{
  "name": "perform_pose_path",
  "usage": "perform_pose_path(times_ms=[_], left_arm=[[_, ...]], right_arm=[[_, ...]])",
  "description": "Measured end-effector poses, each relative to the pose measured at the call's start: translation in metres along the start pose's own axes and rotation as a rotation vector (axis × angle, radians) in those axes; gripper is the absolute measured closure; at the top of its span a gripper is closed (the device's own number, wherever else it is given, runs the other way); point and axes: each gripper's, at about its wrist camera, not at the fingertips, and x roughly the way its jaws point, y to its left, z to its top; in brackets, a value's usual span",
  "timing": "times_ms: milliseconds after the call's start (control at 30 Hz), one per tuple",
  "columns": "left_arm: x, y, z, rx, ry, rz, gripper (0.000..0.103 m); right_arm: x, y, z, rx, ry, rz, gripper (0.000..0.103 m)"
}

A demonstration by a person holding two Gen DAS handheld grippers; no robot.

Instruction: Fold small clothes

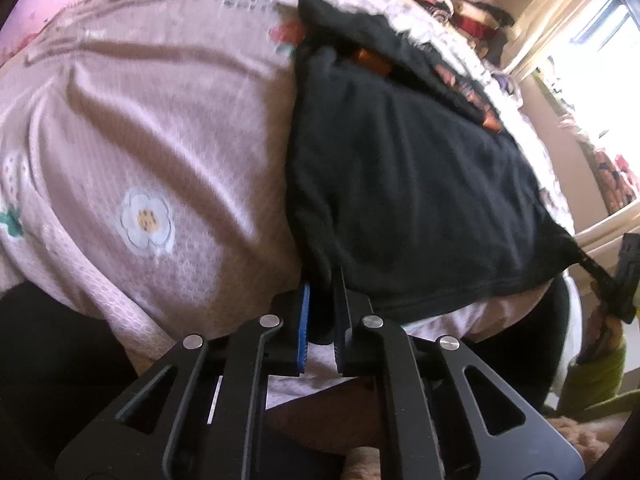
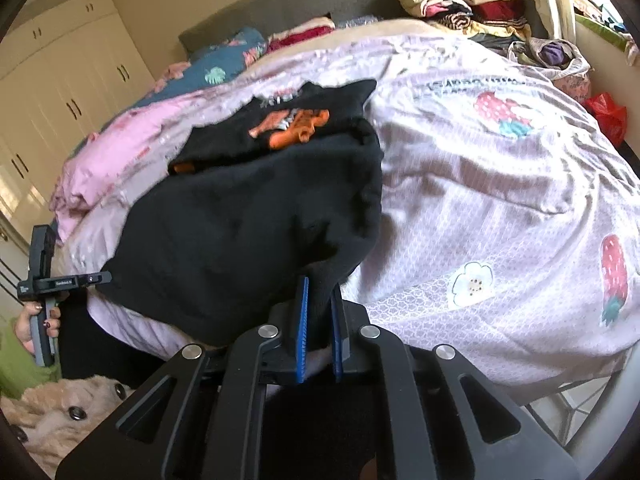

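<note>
clothes in folded stacks [image 2: 464, 4] crowd the far corner of the bed [image 2: 500, 184], by the grey headboard [image 2: 288, 4], with a bag of laundry [image 2: 556, 56] and a red bag [image 2: 606, 114] just past that edge. crumpled pink bedding [image 2: 108, 160] and a teal leaf-print cover [image 2: 224, 64] lie along the far left side, and cream wardrobe doors [image 2: 60, 96] stand beyond. a bright window [image 1: 596, 52] lights the side near the stacks. a tan plush toy [image 2: 60, 412] sits low beside the near edge. nothing lies on the lilac strawberry-and-flower sheet [image 1: 160, 152] around the garment, so the space beside it is free.

the black t-shirt [image 2: 248, 224] rests on the sheet near the bed's near edge, its lower half doubled up so that the orange print [image 2: 292, 126] peeks out beyond the fold. its long axis runs from the near edge toward the headboard; the neck end points away and the hem hangs just over the near edge.

left tool [image 1: 320, 280] is clamped on one near corner of the shirt, cloth pinched between the blue pads. right tool [image 2: 320, 284] grips the other near corner the same way. a hand [image 2: 38, 326] in a green sleeve [image 2: 16, 360] holds the left tool's handle.
</note>
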Motion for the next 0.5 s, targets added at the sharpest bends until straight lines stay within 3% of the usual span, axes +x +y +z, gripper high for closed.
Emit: perform_pose_path(times_ms=[233,500], left_arm=[[-0.035,-0.011,0.020,0.010,-0.109,-0.037,0.100],[-0.057,-0.013,0.035,-0.001,-0.181,-0.049,0.100]], right_arm=[[-0.020,0.007,0.018,-0.006,-0.094,0.047,0.095],[-0.031,0.009,0.034,0.017,-0.182,0.038,0.095]])
